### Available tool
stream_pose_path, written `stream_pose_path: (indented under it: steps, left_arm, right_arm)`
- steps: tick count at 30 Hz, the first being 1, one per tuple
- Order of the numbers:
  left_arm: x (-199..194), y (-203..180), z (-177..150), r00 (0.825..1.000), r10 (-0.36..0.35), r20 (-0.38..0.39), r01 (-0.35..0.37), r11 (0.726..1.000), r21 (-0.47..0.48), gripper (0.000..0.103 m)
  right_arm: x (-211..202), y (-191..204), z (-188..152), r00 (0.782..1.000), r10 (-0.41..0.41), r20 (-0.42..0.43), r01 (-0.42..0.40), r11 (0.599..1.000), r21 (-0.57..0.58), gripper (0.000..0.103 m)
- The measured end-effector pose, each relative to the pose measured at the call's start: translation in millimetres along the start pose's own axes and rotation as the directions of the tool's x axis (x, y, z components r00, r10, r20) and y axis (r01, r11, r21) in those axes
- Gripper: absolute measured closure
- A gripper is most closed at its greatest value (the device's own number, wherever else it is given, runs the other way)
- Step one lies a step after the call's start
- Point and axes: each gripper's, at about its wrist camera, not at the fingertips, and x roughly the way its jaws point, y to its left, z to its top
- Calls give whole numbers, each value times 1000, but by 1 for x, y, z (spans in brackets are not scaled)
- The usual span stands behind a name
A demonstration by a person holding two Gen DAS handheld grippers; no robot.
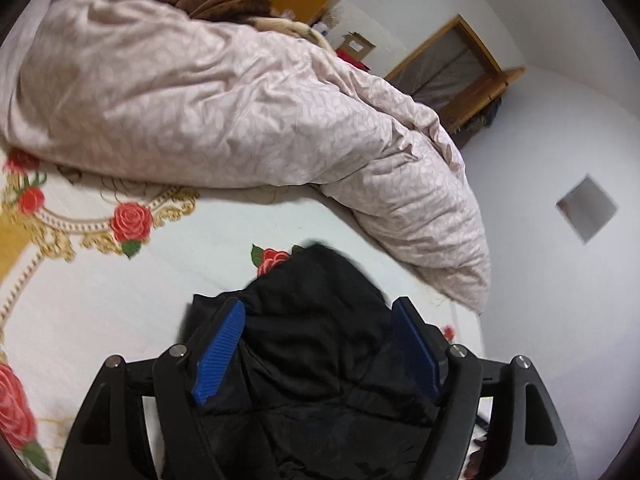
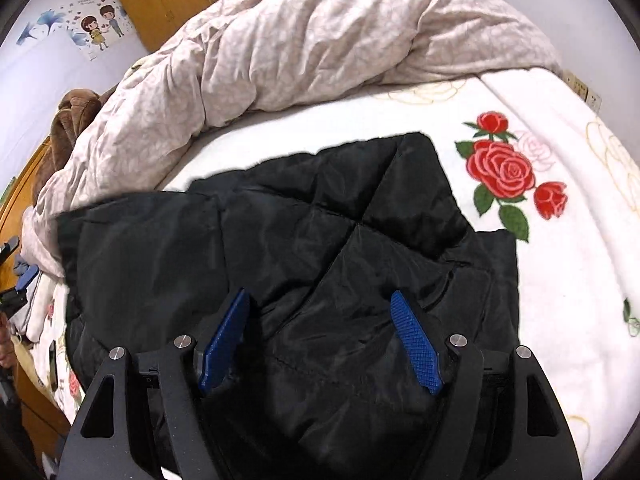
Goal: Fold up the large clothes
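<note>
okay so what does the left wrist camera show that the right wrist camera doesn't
Only the left wrist view shows a wooden-framed opening in the white wall and a square wall recess. Only the right wrist view shows a cartoon couple wall sticker and the jacket spread wide across the sheet. Both show the black puffer jacket, the rose-print bed sheet, the pinkish duvet, and an open gripper over the jacket: left gripper, right gripper.
</note>
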Motion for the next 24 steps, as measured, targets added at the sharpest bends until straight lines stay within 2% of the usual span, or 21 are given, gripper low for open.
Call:
stream_pose_path:
  steps: [4,7,10,14,16,18,20,24]
  left_arm:
    - [17,-13,-15,998,27,-50,-21,993,115,25]
    - [39,-19,-26,994,35,-103,-19,987,158,25]
    - [59,-34,-38,987,13,-159,20,979,204,25]
    - [90,-65,-58,976,13,-216,60,942,331,25]
    - [111,-73,-64,975,66,-212,25,915,402,25]
    - [136,-72,-66,969,150,-194,-49,893,446,25]
    - [156,-66,-68,966,210,-148,-115,868,483,25]
    - [177,-52,-67,962,256,-92,-186,867,463,25]
  right_arm:
    - [-14,3,-2,999,-1,52,2,1000,-12,29]
    - [-17,-2,1,997,-27,78,28,1000,-9,29]
    - [-20,-1,5,996,-10,87,11,1000,-15,29]
    - [-19,23,5,996,39,80,-29,992,-121,29]
    - [-8,34,4,998,41,56,-31,986,-162,29]
    - [17,34,7,999,-38,13,40,985,-165,29]
    - [41,23,15,997,-80,-3,79,987,-140,29]
    - [69,12,27,995,-100,-11,99,989,-111,28]
